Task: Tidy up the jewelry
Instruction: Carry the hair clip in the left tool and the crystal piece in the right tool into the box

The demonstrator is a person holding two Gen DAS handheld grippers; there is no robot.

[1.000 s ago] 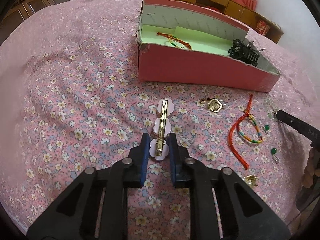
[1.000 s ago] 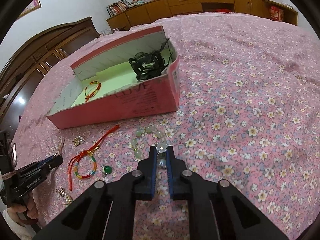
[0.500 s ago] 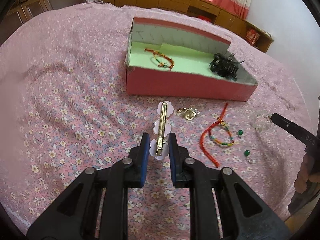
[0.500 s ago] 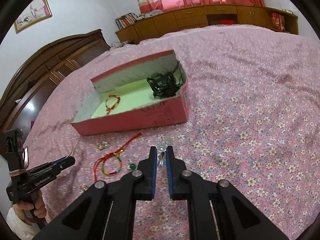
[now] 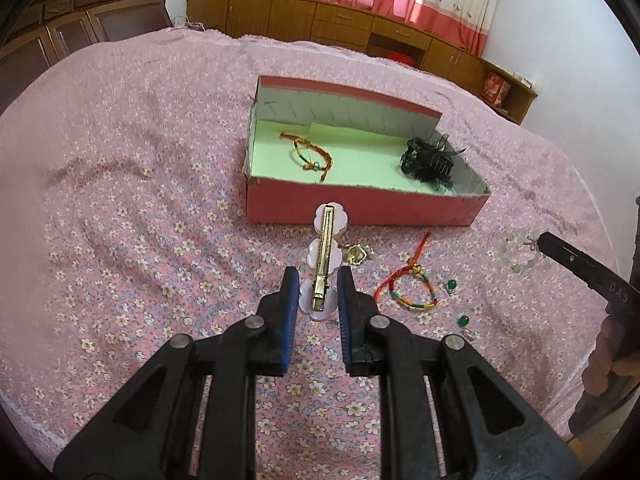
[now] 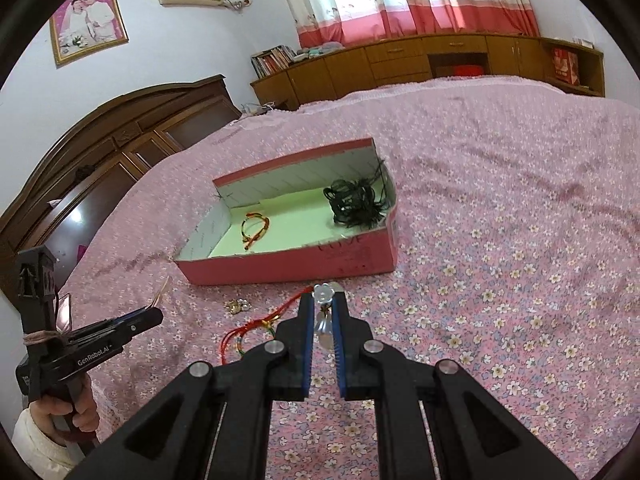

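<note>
left wrist view: the pink box (image 5: 360, 208) sits open-topped on the flowered bedspread (image 5: 120, 200), which reads as the place where the jewelry is being gathered; a woven bracelet (image 5: 308, 154) and a black hair claw (image 5: 430, 160) lie inside it already. just in front of the box's near wall, the left gripper (image 5: 318, 292) is clamped on the near end of a flower hair clip (image 5: 324, 264), whose long gold bar points toward the box, probably so it can be carried in lengthwise. also in front of the box, on the spread, lie a red cord bracelet (image 5: 412, 284), a gold trinket (image 5: 356, 254) and green earrings (image 5: 452, 284). the right gripper (image 6: 323, 312) pinches a pale beaded bracelet (image 6: 324, 322) at its flower charm, in front of the box's near corner.

hard to read: in the right wrist view most of that beaded bracelet hangs hidden behind the jaws, and in the left wrist view it is a faint blur at the other tool's tip. whether either piece is clear of the spread i cannot tell for sure. the trinket's form is too small to make out.
</note>
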